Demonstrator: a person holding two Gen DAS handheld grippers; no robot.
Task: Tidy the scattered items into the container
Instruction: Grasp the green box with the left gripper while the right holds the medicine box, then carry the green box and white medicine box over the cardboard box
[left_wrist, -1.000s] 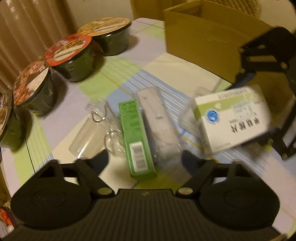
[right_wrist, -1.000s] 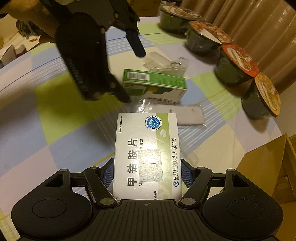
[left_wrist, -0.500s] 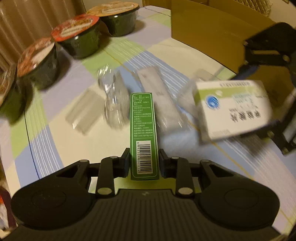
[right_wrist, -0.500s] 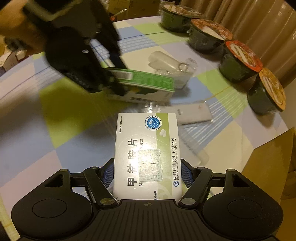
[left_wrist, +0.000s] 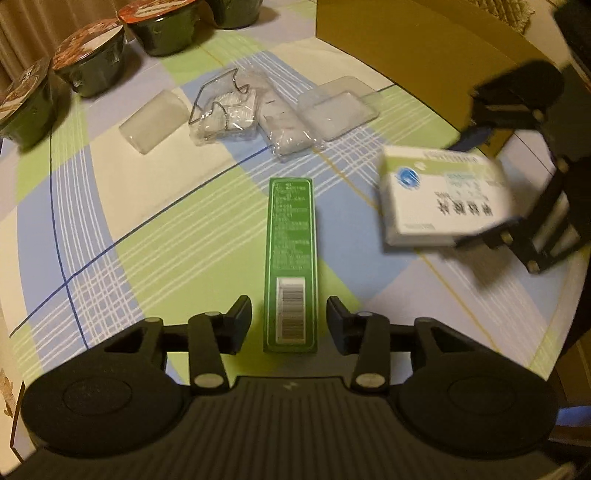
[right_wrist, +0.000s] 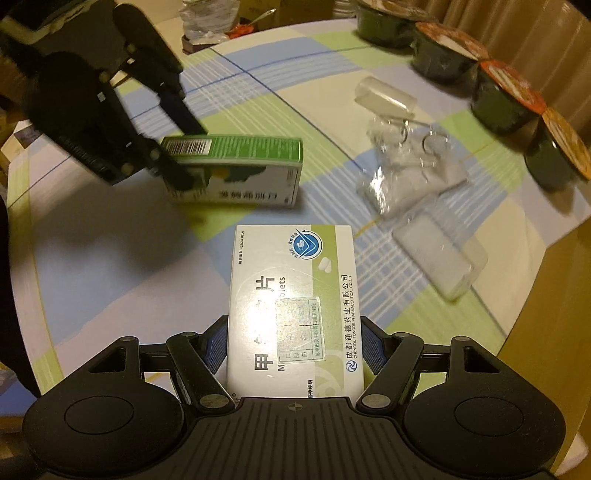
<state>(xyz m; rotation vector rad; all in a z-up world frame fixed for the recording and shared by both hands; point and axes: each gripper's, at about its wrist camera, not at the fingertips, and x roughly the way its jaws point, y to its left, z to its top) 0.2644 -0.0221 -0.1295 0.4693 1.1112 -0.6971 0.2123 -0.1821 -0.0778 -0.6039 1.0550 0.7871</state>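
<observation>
A long green box stands on its narrow side on the checked tablecloth. It lies between the fingers of my left gripper, which is open with a small gap on each side. The right wrist view shows the same green box and left gripper. My right gripper is shut on a white medicine box, held above the cloth. In the left wrist view that white box hangs blurred at the right. The cardboard container stands at the far right.
Clear plastic packets, a clear lid and a clear tray lie beyond the green box. Several dark noodle bowls line the far left edge. The round table's rim runs next to the cardboard wall.
My left gripper drew back with the green box, away from the plastic items, and its jaws have parted off the box. The right gripper still holds the white box.
</observation>
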